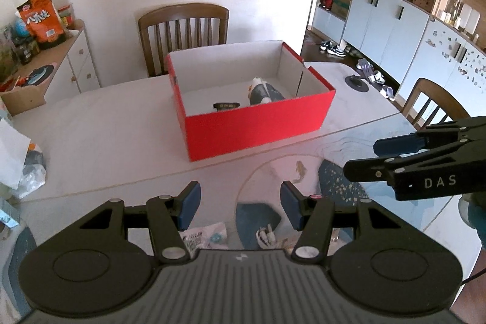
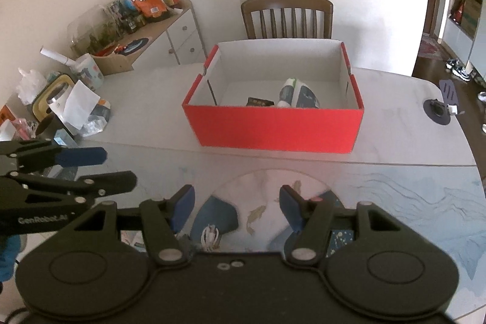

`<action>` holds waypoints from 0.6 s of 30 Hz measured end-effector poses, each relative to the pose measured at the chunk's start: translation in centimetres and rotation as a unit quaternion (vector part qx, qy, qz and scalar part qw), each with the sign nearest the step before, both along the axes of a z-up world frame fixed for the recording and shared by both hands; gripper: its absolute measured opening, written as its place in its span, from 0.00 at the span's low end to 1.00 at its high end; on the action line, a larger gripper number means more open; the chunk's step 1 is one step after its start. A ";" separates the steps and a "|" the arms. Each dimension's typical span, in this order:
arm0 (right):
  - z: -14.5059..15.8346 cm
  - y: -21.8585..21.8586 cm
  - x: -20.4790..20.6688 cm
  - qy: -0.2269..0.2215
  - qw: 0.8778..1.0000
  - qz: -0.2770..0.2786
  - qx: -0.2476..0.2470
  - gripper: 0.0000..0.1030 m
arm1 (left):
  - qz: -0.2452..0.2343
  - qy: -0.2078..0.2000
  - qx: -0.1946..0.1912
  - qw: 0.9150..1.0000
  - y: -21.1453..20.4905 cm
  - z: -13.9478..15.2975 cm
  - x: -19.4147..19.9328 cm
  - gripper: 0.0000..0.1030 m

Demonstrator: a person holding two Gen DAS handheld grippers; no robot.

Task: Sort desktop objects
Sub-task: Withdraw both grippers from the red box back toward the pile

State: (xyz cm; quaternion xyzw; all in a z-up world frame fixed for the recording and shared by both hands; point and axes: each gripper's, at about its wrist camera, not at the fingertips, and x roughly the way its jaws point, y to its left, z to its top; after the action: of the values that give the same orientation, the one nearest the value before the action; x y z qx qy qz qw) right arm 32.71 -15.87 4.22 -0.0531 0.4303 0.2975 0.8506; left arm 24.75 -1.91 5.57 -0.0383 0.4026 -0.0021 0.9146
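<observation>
A red box [image 1: 258, 126] with white inside stands on the table; it also shows in the right wrist view [image 2: 273, 126]. Inside lie a dark and white tube [image 1: 264, 91] [image 2: 299, 94] and a small black item [image 1: 226, 106] [image 2: 258, 102]. My left gripper [image 1: 240, 202] is open and empty above the table's glass mat, with a white coiled cable [image 1: 267, 236] and a small packet [image 1: 206, 236] below it. My right gripper [image 2: 237, 205] is open and empty; the cable [image 2: 211, 236] lies under it. Each gripper shows in the other's view, the right [image 1: 361, 157], the left [image 2: 118, 169].
A wooden chair [image 1: 183, 29] stands behind the table, another [image 1: 431, 105] at the right. Clutter of bags and paper [image 2: 70, 105] lies at the table's left end. A side cabinet [image 2: 170, 32] holds snacks. A black round item [image 2: 437, 110] sits at the table's right edge.
</observation>
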 end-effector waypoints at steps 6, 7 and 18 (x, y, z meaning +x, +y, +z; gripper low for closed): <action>-1.5 -0.4 -1.5 -0.005 1.000 -0.002 -0.015 0.60 | 0.006 0.005 -0.001 1.000 0.8 -1.3 -1.8 0.55; -1.8 -0.4 -1.7 -0.004 1.000 -0.002 -0.017 0.60 | 0.006 0.005 -0.001 1.000 0.9 -1.5 -2.1 0.55; -4.0 -0.5 -4.2 -0.008 1.000 0.004 -0.026 0.60 | 0.000 0.008 0.007 1.000 0.8 -3.7 -4.3 0.57</action>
State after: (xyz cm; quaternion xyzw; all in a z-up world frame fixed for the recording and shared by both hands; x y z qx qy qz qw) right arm 28.51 -16.33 0.20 -0.0790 0.4311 0.2893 0.8510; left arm 20.48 -1.07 1.88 -0.0322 0.4102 0.0014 0.9114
